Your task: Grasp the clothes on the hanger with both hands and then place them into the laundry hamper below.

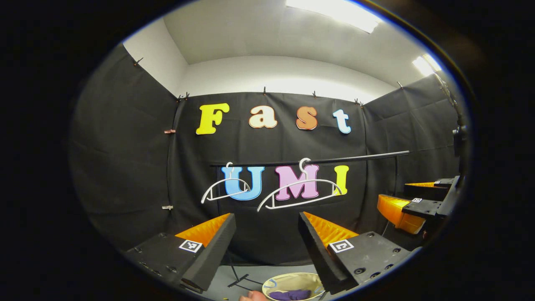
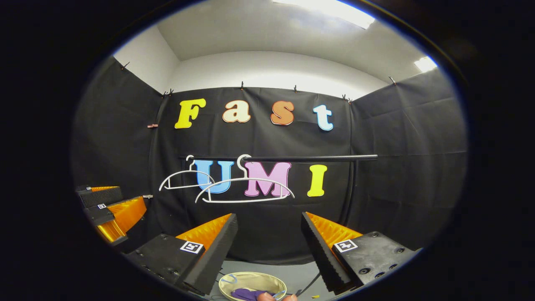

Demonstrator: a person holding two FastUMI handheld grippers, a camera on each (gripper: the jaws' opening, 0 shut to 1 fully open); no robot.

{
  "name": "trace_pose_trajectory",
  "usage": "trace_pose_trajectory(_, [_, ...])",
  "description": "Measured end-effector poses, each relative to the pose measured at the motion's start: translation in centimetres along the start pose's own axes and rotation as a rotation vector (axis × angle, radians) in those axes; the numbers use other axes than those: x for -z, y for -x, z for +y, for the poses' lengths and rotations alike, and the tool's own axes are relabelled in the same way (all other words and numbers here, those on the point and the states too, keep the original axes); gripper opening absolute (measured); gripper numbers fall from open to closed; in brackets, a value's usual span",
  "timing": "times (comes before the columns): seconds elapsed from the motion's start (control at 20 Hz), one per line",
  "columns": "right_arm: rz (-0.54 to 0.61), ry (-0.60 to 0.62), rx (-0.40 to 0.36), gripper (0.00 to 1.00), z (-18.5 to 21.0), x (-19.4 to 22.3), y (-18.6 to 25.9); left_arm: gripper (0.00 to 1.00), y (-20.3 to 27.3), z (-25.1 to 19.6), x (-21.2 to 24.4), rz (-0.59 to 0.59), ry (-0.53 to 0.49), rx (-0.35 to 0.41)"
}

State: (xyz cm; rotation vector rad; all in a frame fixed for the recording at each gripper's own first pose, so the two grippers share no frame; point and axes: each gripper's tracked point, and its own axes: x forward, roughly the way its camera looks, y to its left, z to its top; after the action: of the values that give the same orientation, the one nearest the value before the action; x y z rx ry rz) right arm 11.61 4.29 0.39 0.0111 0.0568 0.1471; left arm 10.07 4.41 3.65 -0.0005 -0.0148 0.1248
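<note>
Your left gripper [image 1: 267, 251] is spread wide, holding nothing; your right gripper [image 2: 269, 251] likewise, jaws wide apart and empty. Purple clothes [image 1: 290, 294] lie in the laundry hamper [image 1: 292, 279] at bottom centre of both views. Two white hangers [image 2: 244, 188] hang bare on the black rail [image 2: 309, 158], mid-frame.

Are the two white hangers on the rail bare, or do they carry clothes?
Bare. Both white hangers hang empty on the rail; a purple garment lies in the hamper.
</note>
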Motion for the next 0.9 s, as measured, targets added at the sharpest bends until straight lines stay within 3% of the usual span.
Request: trace_pose_trajectory(0.9, [-0.006,-0.008,0.000,0.97,-0.8,0.5,-0.6,0.94,-0.6,-1.7,1.0,0.024,-0.040,0.021])
